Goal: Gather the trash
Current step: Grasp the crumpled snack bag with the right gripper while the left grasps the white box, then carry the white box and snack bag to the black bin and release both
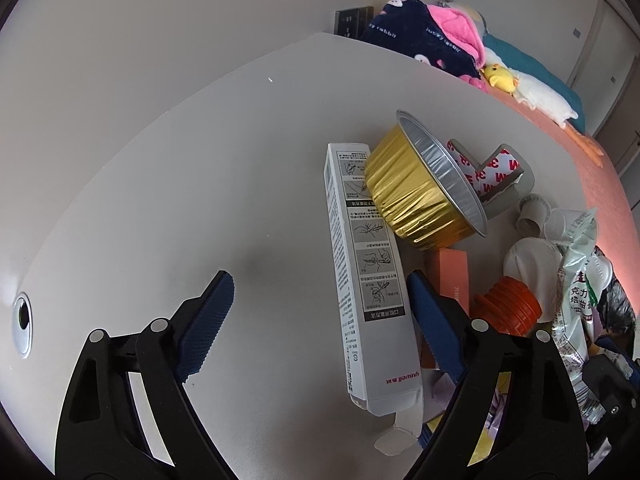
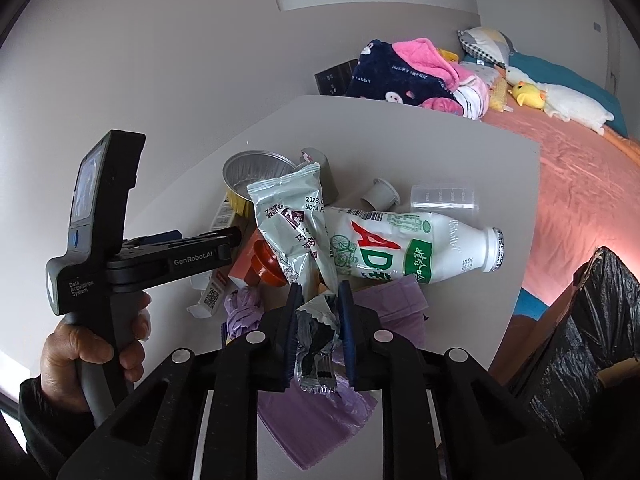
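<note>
Left gripper [image 1: 320,300]: I see its jaws spread wide, low in the left wrist view; blue pads clear of everything; nothing held.
Long white box [image 1: 370,276]: lies flat on the table between those open jaws, nearer the right-hand pad [image 1: 434,320]; one end flap open at the bottom of the frame.
Gold foil bowl [image 1: 420,184]: tipped on its side, centre right of the left wrist view; rests against the far end of the box.
Right gripper [image 2: 318,328]: I have its jaws pinched tight on a crumpled silver wrapper [image 2: 318,344], bottom centre of the right wrist view.
White drink bottle [image 2: 408,246]: on its side, centre of that view, just beyond the pinched wrapper; neck towards the right.
Pale green snack packet [image 2: 290,220]: lies partly over the bottle's base end.
Purple bag [image 2: 316,412]: flat under the right gripper.
Table [image 1: 200,160]: pale grey; litter heaped towards its right side.
Black bin bag [image 2: 592,336]: lower right of the right wrist view, off the table's edge.
Hand [image 2: 80,356]: lower left of that view, wrapped round the left gripper's handle.
</note>
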`<action>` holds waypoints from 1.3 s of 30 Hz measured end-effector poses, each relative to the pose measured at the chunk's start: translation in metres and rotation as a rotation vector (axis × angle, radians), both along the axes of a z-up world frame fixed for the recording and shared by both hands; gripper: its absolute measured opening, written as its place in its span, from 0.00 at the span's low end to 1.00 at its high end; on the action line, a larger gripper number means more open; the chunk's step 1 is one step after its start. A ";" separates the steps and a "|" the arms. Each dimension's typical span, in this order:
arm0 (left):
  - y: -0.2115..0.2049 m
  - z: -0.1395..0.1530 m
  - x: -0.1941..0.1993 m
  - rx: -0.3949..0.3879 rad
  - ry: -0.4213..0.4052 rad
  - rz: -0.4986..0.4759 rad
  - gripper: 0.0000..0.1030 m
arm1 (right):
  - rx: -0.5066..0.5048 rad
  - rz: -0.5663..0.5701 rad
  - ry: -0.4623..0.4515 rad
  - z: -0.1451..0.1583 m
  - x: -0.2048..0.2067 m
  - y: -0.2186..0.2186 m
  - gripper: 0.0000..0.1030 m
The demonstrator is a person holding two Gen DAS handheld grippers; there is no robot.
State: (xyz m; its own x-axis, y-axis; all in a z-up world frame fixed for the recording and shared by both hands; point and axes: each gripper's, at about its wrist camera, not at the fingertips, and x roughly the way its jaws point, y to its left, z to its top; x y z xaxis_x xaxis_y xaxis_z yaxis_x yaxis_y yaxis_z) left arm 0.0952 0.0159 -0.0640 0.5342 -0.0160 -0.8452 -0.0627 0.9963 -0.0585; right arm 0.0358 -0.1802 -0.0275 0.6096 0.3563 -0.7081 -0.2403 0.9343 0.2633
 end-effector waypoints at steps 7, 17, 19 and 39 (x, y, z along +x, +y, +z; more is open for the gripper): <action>-0.006 -0.004 0.004 0.032 -0.003 -0.024 0.45 | 0.021 -0.008 -0.036 0.011 -0.004 -0.003 0.19; 0.006 0.018 -0.014 -0.027 -0.092 0.020 0.26 | 0.031 -0.030 -0.066 0.023 -0.011 -0.011 0.19; 0.007 0.025 -0.019 -0.029 -0.112 0.021 0.26 | 0.034 -0.036 -0.074 0.026 -0.014 -0.014 0.19; -0.025 0.092 -0.051 -0.044 -0.299 -0.064 0.25 | 0.060 -0.147 -0.157 0.056 -0.051 -0.066 0.19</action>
State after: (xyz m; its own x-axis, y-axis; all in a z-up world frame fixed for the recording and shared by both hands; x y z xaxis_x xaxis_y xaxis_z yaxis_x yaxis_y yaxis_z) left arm 0.0437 -0.0092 0.0285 0.7560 -0.0907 -0.6482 0.0263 0.9938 -0.1084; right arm -0.0152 -0.2466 0.0284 0.7589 0.2944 -0.5808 -0.1450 0.9460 0.2901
